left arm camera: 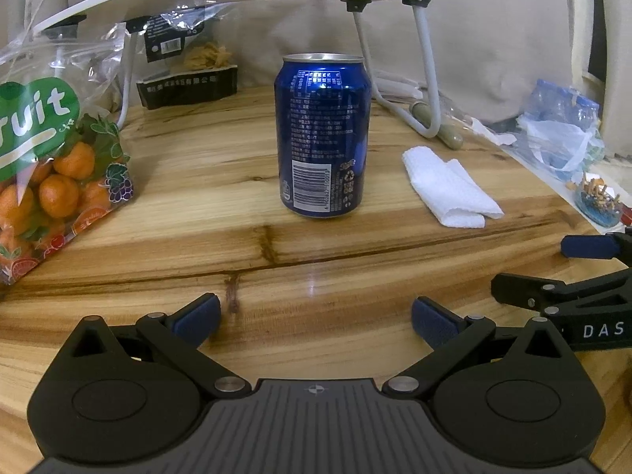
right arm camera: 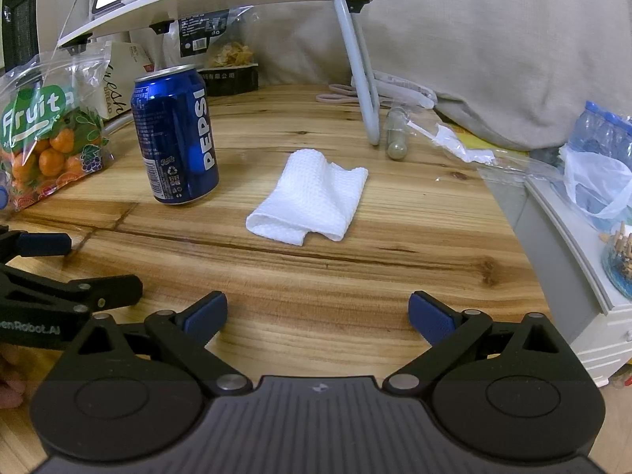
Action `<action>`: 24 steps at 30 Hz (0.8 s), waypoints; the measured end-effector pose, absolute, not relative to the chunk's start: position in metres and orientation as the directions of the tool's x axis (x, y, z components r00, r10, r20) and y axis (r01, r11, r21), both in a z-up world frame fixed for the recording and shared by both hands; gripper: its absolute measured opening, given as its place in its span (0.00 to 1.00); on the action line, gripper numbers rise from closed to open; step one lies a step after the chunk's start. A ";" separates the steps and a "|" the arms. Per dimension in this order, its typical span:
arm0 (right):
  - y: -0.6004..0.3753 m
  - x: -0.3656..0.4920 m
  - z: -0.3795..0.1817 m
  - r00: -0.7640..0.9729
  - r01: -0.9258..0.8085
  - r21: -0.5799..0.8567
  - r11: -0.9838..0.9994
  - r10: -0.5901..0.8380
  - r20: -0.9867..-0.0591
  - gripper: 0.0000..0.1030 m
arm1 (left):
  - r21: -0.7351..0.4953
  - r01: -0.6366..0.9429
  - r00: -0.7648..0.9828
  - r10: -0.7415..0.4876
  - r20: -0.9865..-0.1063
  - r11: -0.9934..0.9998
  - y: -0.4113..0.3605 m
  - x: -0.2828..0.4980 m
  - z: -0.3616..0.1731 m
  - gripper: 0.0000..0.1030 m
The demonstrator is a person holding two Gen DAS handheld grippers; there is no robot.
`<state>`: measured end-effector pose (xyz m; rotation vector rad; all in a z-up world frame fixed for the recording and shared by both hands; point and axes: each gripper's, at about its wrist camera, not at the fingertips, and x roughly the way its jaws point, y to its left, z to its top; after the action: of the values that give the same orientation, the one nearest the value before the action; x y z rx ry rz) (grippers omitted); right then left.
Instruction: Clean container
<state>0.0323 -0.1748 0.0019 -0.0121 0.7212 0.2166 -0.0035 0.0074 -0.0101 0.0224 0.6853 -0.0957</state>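
A blue Pepsi can (left arm camera: 324, 136) stands upright on the wooden table (left arm camera: 276, 260), straight ahead of my left gripper (left arm camera: 316, 322), which is open and empty, well short of it. A folded white cloth (left arm camera: 448, 187) lies to the can's right. In the right wrist view the cloth (right arm camera: 312, 197) lies straight ahead of my right gripper (right arm camera: 318, 318), open and empty, and the can (right arm camera: 175, 136) stands to the left. Each gripper shows at the edge of the other's view: the right gripper (left arm camera: 553, 272) and the left gripper (right arm camera: 79, 268).
A bag of oranges (left arm camera: 51, 173) lies at the left. A white laptop stand (left arm camera: 424, 79) with metal legs stands over the table's back, with snack bags (left arm camera: 189, 63) under it. Plastic bags and bottles (right arm camera: 596, 158) sit on a white cabinet (right arm camera: 572, 260) off the right edge.
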 end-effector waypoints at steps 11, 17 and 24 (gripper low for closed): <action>-0.172 0.032 0.001 0.730 -0.200 0.064 0.978 0.192 -0.655 1.00 | -0.010 0.095 0.770 -0.080 -0.633 0.995 0.006 -0.004 -0.010 1.00; -0.173 0.032 0.001 0.730 -0.199 0.064 0.978 0.192 -0.656 1.00 | -0.010 0.095 0.770 -0.080 -0.633 0.995 0.006 -0.004 -0.010 1.00; -0.174 0.033 0.002 0.731 -0.198 0.063 0.978 0.191 -0.656 1.00 | -0.010 0.096 0.770 -0.080 -0.633 0.995 0.007 -0.004 -0.010 1.00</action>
<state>0.0326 -0.1736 0.0017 -0.0111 0.7204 0.2142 -0.0038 0.0067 -0.0098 0.0238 0.6852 -0.0956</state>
